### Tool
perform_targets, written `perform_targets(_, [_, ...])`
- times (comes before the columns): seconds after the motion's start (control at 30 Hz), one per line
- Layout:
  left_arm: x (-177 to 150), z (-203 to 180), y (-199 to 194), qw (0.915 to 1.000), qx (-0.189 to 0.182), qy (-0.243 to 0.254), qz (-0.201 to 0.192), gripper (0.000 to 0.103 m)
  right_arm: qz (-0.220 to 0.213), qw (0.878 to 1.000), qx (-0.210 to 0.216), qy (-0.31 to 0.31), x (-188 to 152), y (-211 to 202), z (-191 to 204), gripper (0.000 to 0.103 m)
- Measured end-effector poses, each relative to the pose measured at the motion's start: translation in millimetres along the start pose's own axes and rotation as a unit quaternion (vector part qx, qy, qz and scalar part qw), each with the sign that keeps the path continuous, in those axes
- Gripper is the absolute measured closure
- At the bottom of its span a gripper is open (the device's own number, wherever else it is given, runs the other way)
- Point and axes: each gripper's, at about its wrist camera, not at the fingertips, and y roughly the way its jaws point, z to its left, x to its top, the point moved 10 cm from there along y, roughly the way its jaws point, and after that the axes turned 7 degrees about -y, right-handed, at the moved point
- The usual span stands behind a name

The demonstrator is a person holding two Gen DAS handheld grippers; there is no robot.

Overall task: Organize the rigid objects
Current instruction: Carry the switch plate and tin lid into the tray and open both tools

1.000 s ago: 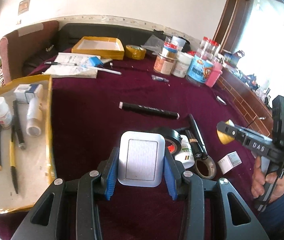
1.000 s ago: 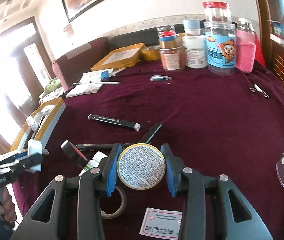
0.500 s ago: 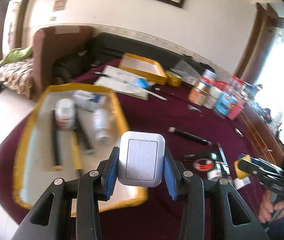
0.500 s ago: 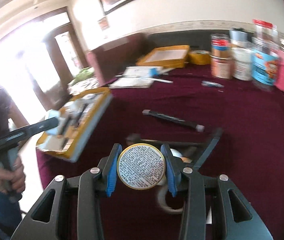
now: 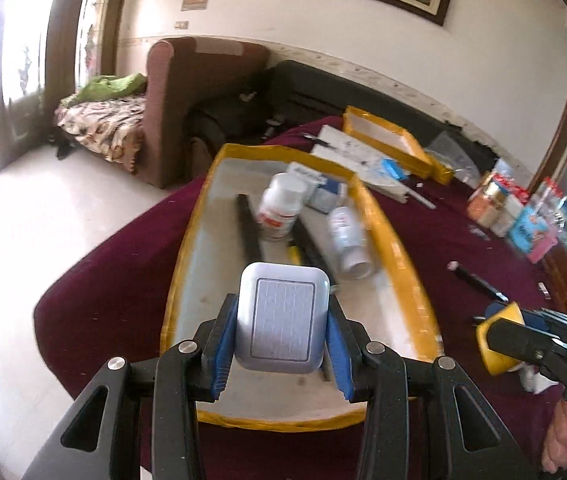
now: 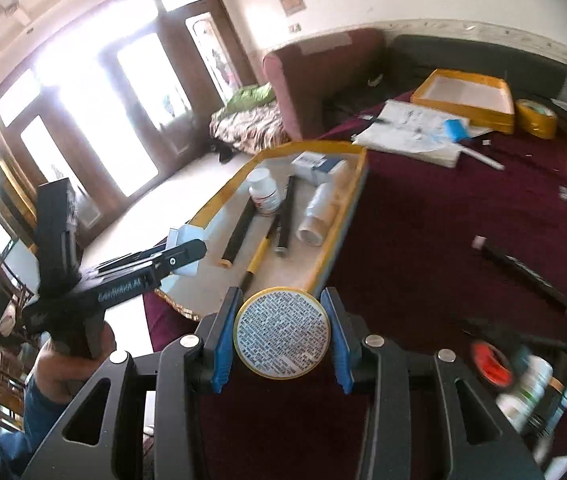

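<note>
Between the blue pads of the left hand-held gripper (image 5: 281, 328) sits a pale grey rounded case (image 5: 282, 322), clamped from both sides and held upright with its ribbed face toward the camera. That case hangs over the near end of a yellow-edged tray (image 5: 403, 268), above its bare pale floor. Farther along the tray lie a white bottle with a red label (image 5: 279, 210), a white tube on its side (image 5: 348, 236), a small blue and white box (image 5: 317, 192), a long black stick (image 5: 248, 228) and a yellow pen partly hidden behind the case.

Over the tray's near right corner, in the right wrist view, the right hand-held gripper (image 6: 282, 332) is clamped on a round yellow-rimmed tin (image 6: 282, 332), its printed face turned to the camera. The tin sits just at the tray's yellow edge, above the maroon worktop (image 6: 423, 216) beside it. From the left wrist view the same tin (image 5: 497, 340) shows as a yellow block at the tip of the right tool, to the right of the tray and apart from the grey case.

Out on the worktop, right of the tray, a black marker (image 6: 523, 276) lies alone. Nearer the right edge, blurred, are a roll of black tape with a red core (image 6: 491, 364) and a white bottle. At the far side stand a second yellow tray (image 6: 463, 94), some papers (image 6: 407, 132), a roll of yellow tape (image 6: 535, 118) and a cluster of jars.
</note>
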Motion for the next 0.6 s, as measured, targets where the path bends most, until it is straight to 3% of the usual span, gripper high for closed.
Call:
perform_targets(0.27, [-3.5, 21.2, 10.0, 0.9997, 0.020, -0.008, 0.008, 0.060, 0.038, 0.999, -0.001, -0.016, 8.3, 65.8, 18.6, 0.063])
perform_targets(0.6, [-4.9, 19.3, 14.4, 0.9995, 0.029, 0.014, 0.002, 0.059, 0.065, 0.996, -0.020, -0.063, -5.5, 103.0, 31.2, 0.063])
